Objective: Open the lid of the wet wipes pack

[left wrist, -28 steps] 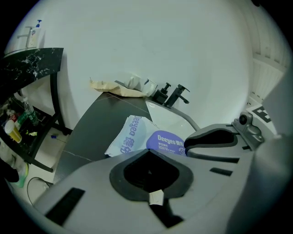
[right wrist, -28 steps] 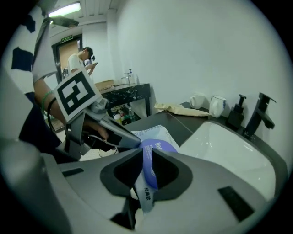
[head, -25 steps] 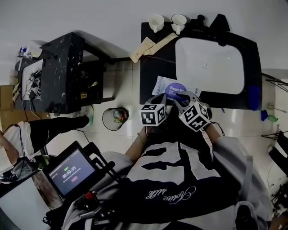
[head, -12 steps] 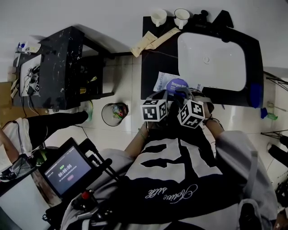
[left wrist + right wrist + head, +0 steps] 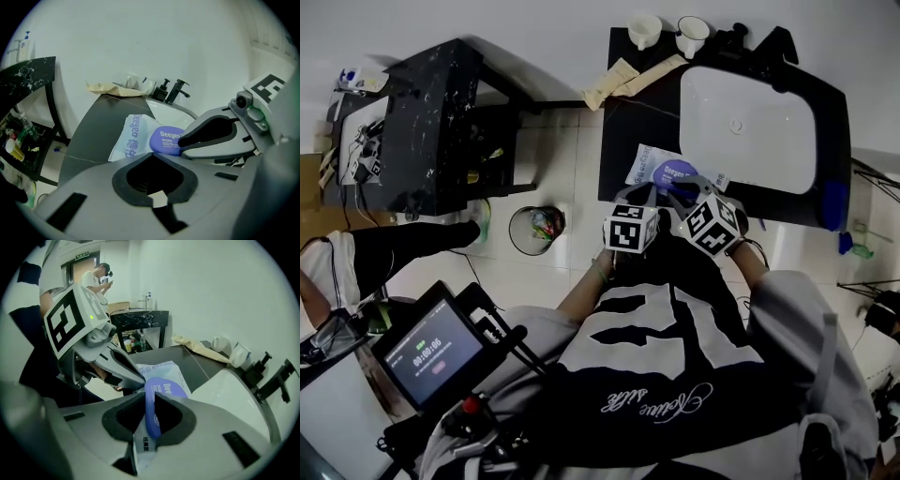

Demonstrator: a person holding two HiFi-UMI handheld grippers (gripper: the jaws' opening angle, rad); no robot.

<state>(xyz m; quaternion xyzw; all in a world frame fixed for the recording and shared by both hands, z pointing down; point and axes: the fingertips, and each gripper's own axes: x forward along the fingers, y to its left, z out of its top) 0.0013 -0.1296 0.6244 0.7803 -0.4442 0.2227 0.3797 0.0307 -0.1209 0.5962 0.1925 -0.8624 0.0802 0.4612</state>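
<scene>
2 grippers meet at the soft white wet wipes pack [image 5: 647,169] on the dark counter [image 5: 628,131]. The right gripper [image 5: 149,393] pinches its round blue plastic lid [image 5: 151,420] edge-on. The left gripper [image 5: 153,153], jaws together and empty, sits at the pack's near end.

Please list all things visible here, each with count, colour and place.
wet wipes pack: one, white, on the counter
lid: one, blue, on the pack
counter: one, black, ahead
sink: one, white, set in the counter
cups: two, white, counter's far edge
paper bags: two, beige, beside the cups
faucet: one, black, behind the sink
waste bin: one, black, floor left of the counter
left claw: one, grey, shut, at the pack's near edge
right claw: one, grey, shut on the lid
</scene>
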